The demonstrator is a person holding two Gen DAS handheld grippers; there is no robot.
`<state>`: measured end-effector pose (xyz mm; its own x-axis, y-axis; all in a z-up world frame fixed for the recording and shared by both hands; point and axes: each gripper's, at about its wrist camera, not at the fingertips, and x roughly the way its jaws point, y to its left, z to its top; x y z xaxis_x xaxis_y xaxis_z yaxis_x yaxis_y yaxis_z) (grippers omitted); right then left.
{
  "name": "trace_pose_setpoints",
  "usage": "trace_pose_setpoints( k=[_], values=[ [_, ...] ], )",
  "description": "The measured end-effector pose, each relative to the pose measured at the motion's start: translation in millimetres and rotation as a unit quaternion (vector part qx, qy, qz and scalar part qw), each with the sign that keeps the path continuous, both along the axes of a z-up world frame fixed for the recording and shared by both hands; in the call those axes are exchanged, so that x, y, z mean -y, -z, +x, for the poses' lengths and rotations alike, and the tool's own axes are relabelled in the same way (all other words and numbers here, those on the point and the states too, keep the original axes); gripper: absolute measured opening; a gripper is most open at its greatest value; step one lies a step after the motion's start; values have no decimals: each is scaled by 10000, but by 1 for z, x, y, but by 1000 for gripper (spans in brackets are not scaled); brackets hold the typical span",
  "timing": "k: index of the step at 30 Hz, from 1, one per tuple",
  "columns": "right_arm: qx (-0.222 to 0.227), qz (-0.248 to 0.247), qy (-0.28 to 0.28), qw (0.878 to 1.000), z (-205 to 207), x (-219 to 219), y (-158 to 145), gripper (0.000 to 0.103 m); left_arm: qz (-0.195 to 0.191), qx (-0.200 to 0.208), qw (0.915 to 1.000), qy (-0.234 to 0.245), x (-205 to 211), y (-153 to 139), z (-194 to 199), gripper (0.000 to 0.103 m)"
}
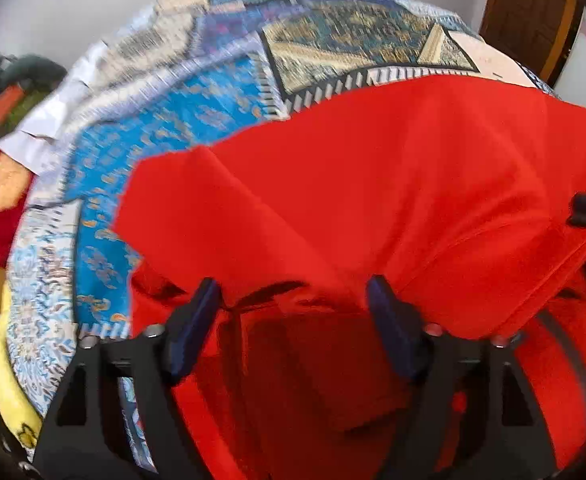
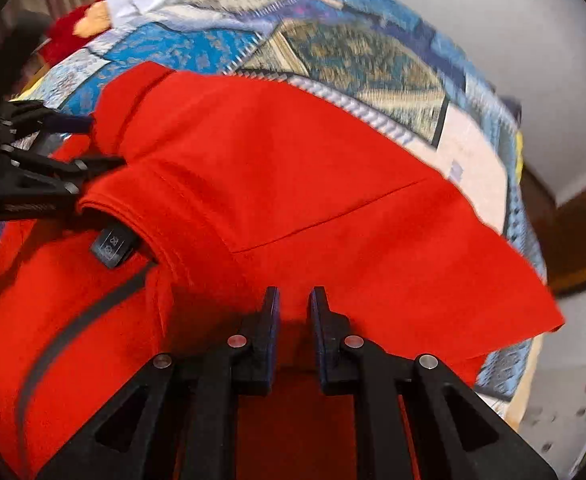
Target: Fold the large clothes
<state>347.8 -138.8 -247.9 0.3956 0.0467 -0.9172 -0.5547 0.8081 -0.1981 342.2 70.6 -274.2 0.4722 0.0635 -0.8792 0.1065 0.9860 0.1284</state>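
1. Between the left gripper's (image 1: 293,296) two blue-padded fingers (image 1: 197,316), a fold of the red garment (image 1: 373,184) is lying loose; the fingers are standing wide apart and are not pressing on the cloth.
2. Beyond those fingertips, the garment is spreading over a blue patterned bedcover (image 1: 165,128), with a sleeve-like flap sitting ahead and left of them. Motion blur is softening the bedcover's pattern.
3. Under the right gripper (image 2: 295,300), the red garment (image 2: 293,160) is filling the space at and ahead of the fingers, which are standing narrow, nearly together; whether cloth is being pinched I cannot tell.
4. Left of these fingers, a dark label (image 2: 111,248) is showing at the collar, and the left gripper (image 2: 89,144) is reaching to the garment's far edge there.
5. Past the garment, the bedcover (image 2: 333,48) is lying beneath.
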Motion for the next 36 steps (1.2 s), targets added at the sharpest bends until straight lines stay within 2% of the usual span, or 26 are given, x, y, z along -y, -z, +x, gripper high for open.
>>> trace_pose_setpoints(
  k=[2, 6, 10, 14, 16, 21, 23, 25, 28, 33, 36],
  values=[
    [141, -300, 89, 9994, -2, 7, 2, 11, 94, 38, 9999, 26, -1, 0, -5, 84],
    [-62, -43, 347, 9994, 1, 26, 1, 11, 165, 40, 9999, -23, -5, -2, -13, 84],
    [-186, 161, 601, 9979, 1, 44, -2, 11, -133, -70, 9998, -159, -17, -2, -26, 85],
    [-134, 186, 683, 9974, -4, 55, -3, 11, -257, -119, 9992, -291, -26, 1, -37, 85],
    [-74, 147, 705, 9974, -8, 58, -3, 11, -243, -129, 9990, -360, -28, 2, -42, 89],
    [87, 152, 875, 9960, -14, 72, -5, 11, -228, -137, 9989, -394, -32, 0, -50, 89],
    [36, 289, 953, 9950, -17, 81, -8, 11, -208, -168, 9990, -366, -36, -3, -54, 89],
    [-88, 644, 1061, 9922, -19, 95, -14, 11, -188, -191, 9988, -400, -43, -8, -54, 88],
    [55, 965, 1279, 9871, -19, 114, -32, 11, -250, -51, 9981, -553, -61, -24, -54, 88],
    [407, 1246, 1729, 9762, 7, 138, -57, 11, -301, 250, 9936, -1059, -99, -51, -37, 88],
    [522, 1003, 1843, 9763, 35, 137, -48, 11, -286, 299, 9905, -1310, -114, -55, -23, 88]
  ],
)
